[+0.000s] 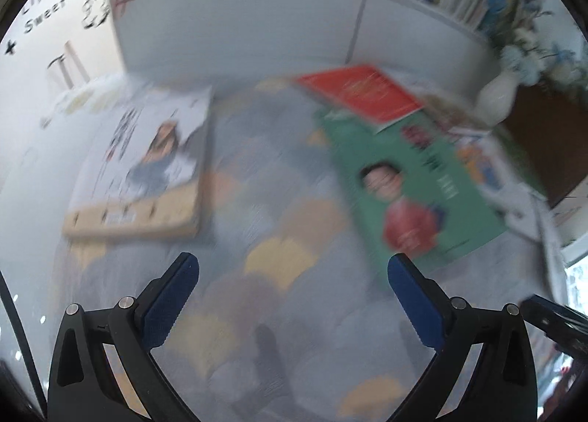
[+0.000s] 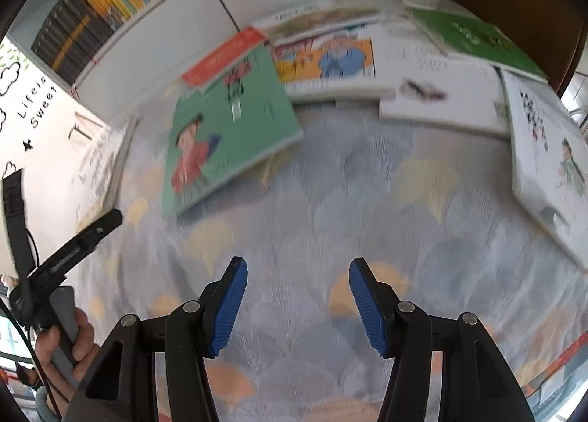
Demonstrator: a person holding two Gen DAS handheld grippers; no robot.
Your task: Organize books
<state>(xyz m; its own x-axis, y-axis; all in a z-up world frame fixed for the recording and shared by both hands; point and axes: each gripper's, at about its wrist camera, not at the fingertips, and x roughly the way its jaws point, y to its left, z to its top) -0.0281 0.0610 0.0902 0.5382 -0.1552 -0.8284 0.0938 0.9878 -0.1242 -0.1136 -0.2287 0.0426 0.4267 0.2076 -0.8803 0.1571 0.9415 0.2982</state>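
Patterned cloth in grey, blue and pale yellow scallops [image 2: 301, 179] covers the worktop, which runs back to a white bookshelf [image 1: 257, 17] packed with upright spines. Both views are blurred.

From the left wrist camera, the left hand-held gripper [image 1: 293, 293] hangs over bare cloth with its blue pads spread wide and nothing between them. A thick book with a white cover and tan edge [image 1: 147, 168] lies flat ahead and to the left of it, well apart. Ahead and to the right lies a green book [image 1: 415, 186], its near corner close to the right-hand pad but not touching as far as the blur allows. A red book [image 1: 364, 93] rests on the green one's far end. A white vase [image 1: 496, 98] with flowers stands further right.

From the right wrist camera, the right hand-held gripper [image 2: 297, 306] points down at the cloth, jaws parted, empty. The green book [image 2: 228, 124] lies ahead and to the left, the red book [image 2: 224, 56] across its far corner. More books lie along the back, among them an illustrated white and orange one [image 2: 330, 61] and a plain white one [image 2: 441, 91]; another white book [image 2: 547, 164] lies at the right edge. At lower left, a person's hand [image 2: 70, 344] grips the handle of the other gripper, tilted towards the cloth.
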